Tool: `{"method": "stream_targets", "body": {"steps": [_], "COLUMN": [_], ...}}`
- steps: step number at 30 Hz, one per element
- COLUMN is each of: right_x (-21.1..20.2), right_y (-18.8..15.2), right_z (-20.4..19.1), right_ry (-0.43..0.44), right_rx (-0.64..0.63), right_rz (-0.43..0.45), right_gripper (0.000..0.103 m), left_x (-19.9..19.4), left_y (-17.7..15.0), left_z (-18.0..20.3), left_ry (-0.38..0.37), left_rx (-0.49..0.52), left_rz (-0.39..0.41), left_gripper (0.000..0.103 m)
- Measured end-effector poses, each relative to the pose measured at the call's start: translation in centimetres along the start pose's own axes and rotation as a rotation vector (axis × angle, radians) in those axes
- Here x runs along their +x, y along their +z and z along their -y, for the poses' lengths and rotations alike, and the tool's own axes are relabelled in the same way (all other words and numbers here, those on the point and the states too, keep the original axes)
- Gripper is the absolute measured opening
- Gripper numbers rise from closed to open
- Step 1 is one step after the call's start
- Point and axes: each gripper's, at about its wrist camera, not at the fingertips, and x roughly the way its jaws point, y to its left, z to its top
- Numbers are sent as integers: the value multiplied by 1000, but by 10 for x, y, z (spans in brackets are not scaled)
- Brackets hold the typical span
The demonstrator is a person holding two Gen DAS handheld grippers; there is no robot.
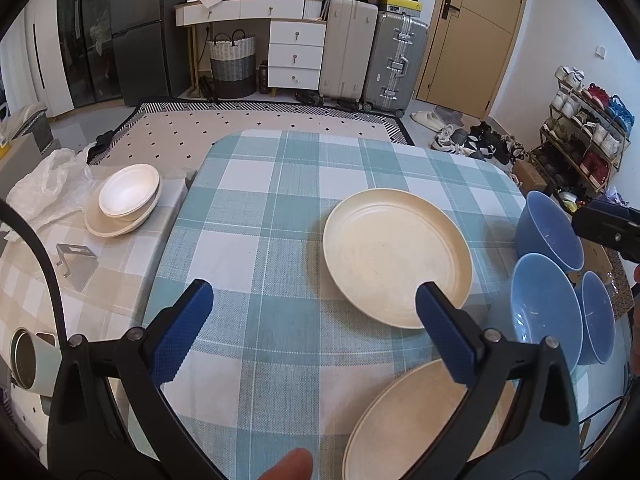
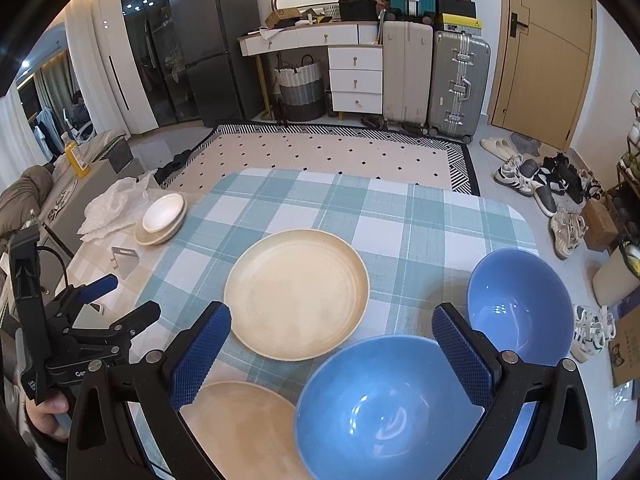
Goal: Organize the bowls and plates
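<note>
Both grippers, left (image 1: 314, 308) and right (image 2: 332, 336), hover spread wide and empty. Two cream plates (image 1: 398, 256) lie apart at twelve and six o'clock; three blue bowls (image 1: 546, 310) sit unstacked at three o'clock. Sorting seems barely begun, with all the stacking left to do.

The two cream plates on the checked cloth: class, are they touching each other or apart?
Apart. The left wrist view shows a strip of checked cloth between the far cream plate and the near cream plate; the right wrist view shows the same gap.
</note>
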Motion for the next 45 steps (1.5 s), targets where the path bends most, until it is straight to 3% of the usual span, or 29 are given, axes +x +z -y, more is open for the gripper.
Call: {"method": "stream_targets", "body": {"steps": [16,27,45], "right_x": [77,115,179], "right_y": [19,24,10], "right_z": [24,32,42], "right_ry": [-22,-35,-38], "right_rx": [29,27,3], "right_rz": [-103,-166,-302], "right_gripper": [102,102,102], "left_x": [74,105,158], "left_y": [13,16,10], "left_z": [-5,-3,6], "left_ry": [1,2,-13], "left_rx": [-14,-11,-6], "left_rz": [-96,-130,-198], "left_gripper": [101,101,100]}}
